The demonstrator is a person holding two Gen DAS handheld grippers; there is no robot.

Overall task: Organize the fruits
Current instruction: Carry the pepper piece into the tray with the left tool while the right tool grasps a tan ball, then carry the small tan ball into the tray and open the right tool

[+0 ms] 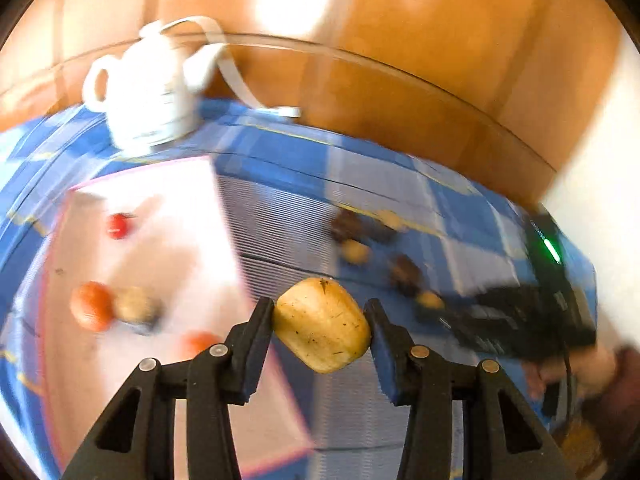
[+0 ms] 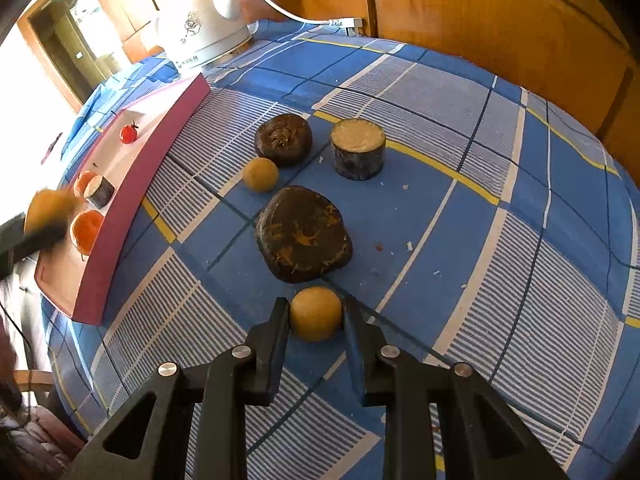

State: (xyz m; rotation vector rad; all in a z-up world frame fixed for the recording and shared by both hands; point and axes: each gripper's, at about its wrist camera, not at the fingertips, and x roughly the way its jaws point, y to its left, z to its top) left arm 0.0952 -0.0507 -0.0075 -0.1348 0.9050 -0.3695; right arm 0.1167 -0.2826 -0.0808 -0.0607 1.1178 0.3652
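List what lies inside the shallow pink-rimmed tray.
In the pink-rimmed tray: a small red cherry tomato, two orange tangerines, a dark-skinned cut chunk. The left gripper's yellow fruit covers part of it.

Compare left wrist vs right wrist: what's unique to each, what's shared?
Left wrist only: the left tool clamping a yellow squarish fruit, seen sharply, though the background is blurred.

Right wrist only: the right tool shut on a small yellow ball on the cloth, plus a clear view of the dark cylinder.

Both: white kettle, pink-rimmed tray holding a cherry tomato and oranges, blue checked cloth.
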